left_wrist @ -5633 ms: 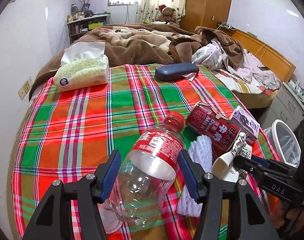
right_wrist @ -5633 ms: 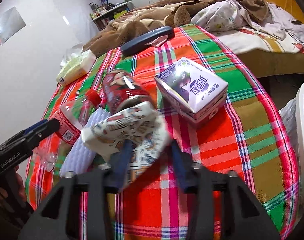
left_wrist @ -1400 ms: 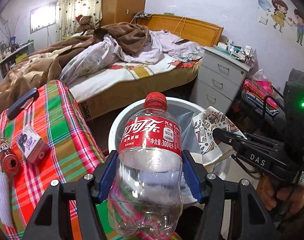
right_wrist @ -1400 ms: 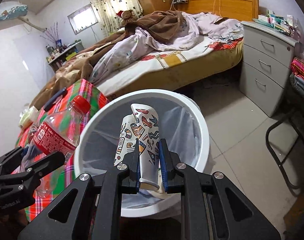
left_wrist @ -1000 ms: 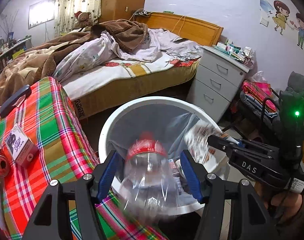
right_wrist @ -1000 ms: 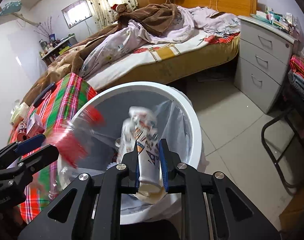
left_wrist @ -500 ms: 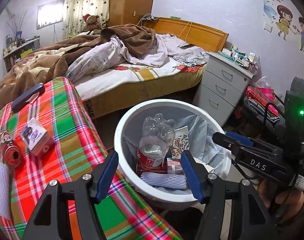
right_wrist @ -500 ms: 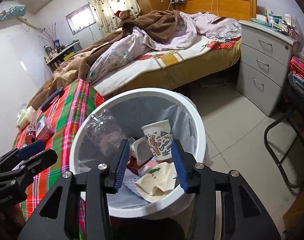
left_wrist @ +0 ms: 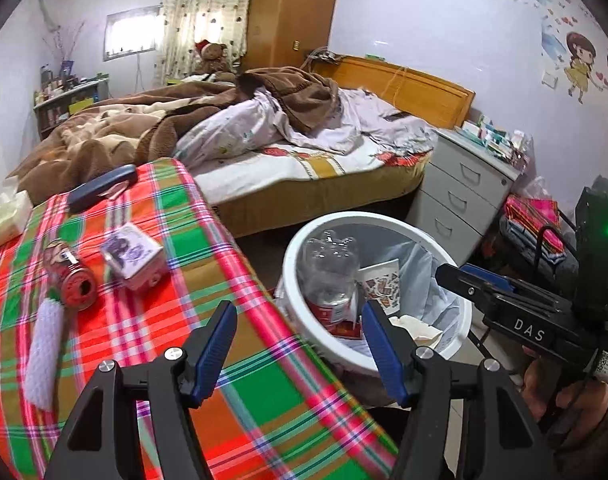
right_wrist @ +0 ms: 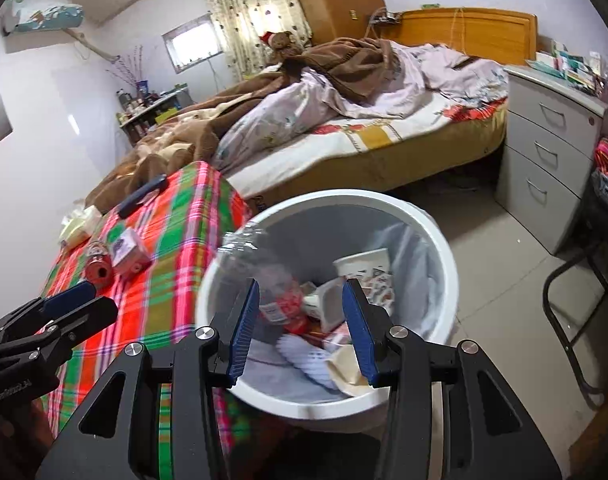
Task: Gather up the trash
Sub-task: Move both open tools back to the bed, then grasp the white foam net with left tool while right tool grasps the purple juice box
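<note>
A white trash bin (left_wrist: 299, 236) (right_wrist: 440, 236) stands on the floor beside the plaid-covered table (left_wrist: 207, 240) (right_wrist: 171, 240). A clear plastic bottle (left_wrist: 330, 268) (right_wrist: 279, 292) and a patterned paper cup (left_wrist: 380, 282) (right_wrist: 368, 270) lie inside it. My left gripper (left_wrist: 297, 344) is open and empty above the table's edge, left of the bin. My right gripper (right_wrist: 301, 324) is open and empty over the bin. On the table lie a red can (left_wrist: 73, 276) (right_wrist: 97, 266), a purple carton (left_wrist: 131, 254) (right_wrist: 125, 254) and a white foam sleeve (left_wrist: 45, 354).
A dark case (left_wrist: 101, 186) and a tissue pack (left_wrist: 3, 220) lie at the table's far end. An unmade bed (left_wrist: 283, 148) stands behind, a grey drawer unit (left_wrist: 460, 196) to the right, and a black metal frame (right_wrist: 572, 300) on the floor.
Both grippers opened over the bin; the bottle and the cup dropped into it. Both grippers have since drawn back a little, the left toward the table.
</note>
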{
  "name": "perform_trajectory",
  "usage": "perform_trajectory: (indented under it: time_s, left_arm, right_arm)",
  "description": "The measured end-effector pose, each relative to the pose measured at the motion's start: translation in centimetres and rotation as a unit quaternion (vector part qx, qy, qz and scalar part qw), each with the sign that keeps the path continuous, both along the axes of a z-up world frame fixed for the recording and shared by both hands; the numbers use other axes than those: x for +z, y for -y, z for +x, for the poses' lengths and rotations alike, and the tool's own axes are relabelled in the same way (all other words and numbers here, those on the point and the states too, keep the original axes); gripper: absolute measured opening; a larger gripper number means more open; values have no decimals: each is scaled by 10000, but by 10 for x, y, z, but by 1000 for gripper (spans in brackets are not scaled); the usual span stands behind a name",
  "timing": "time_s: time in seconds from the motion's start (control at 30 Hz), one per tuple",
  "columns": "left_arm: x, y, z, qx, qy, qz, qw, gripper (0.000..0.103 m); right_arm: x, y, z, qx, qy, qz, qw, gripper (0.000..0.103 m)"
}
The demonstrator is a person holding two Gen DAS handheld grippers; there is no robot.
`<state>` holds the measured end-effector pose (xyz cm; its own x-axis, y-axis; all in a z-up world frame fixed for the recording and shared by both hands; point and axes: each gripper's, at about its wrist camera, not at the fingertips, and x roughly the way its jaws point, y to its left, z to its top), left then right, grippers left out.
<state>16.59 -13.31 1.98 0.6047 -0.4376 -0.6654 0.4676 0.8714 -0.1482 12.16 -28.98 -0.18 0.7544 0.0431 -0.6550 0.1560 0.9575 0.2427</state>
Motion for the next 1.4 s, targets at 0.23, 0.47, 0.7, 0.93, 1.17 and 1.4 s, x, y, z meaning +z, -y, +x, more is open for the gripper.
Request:
perform_trajectory:
  time_s: [0.23,0.47,0.7,0.93,1.17,1.4]
  left_arm:
    - [6,-33,-7,270,125,39,9996,65]
    - [9,-68,-9,564,165,-6,9983,65]
    - [7,-109,-9,985,167,2,9950,65]
    - [2,-155,-4,1453,106,11,9893,64]
    - [-8,-194,7,1883,-64,89,9821,65]
    - [-26,-219,25,2076,-329,101,9776,65]
  right_arm:
    - [4,-27,4,331,138,-73,9993,45]
    - [9,-53,7,640,220,-167,9976,45]
    - [12,-81,16,941,329,-271,9946,45]
    - [9,-110,34,1279,279,-329,9908,45]
    - [7,-134,56,1676,173,-441,9847,45]
    - [0,-153,87,2036,6,-540,9776,58]
